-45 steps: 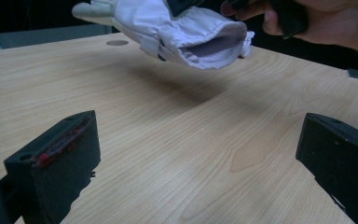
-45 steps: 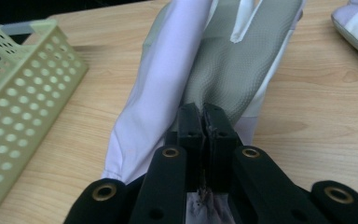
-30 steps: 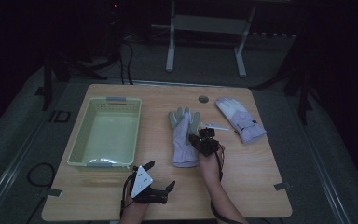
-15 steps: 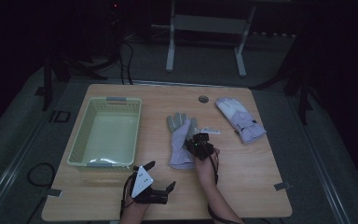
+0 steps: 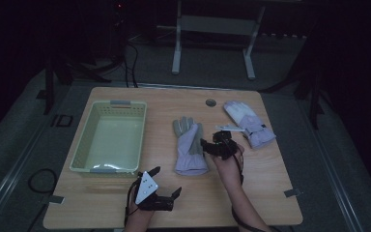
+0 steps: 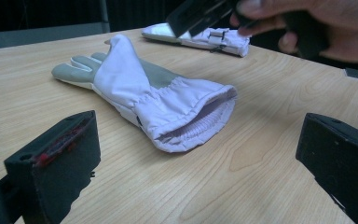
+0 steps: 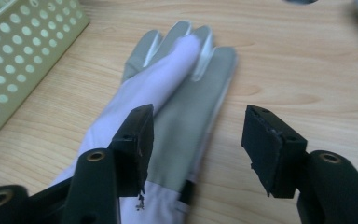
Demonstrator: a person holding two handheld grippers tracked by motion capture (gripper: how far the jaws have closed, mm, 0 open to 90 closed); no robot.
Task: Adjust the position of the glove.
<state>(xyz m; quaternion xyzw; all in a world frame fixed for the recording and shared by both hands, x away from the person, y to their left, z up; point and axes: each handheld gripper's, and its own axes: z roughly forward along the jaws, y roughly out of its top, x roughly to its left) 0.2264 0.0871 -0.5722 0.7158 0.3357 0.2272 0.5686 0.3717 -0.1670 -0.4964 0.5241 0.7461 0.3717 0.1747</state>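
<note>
Since the earlier frame, right gripper (image 7: 196, 149) has just opened, releasing the near glove (image 5: 189, 145) mid-table; left gripper (image 5: 166, 199) rests open. Risk: glove never reaches basket (image 5: 85, 145).

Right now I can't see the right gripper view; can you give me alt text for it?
The right tool hangs open over a pale lilac fabric glove with grey palm, which lies flat on the light wooden table; its jaws have just been opening and grip nothing. A pale green perforated plastic basket sits at upper left.
</note>
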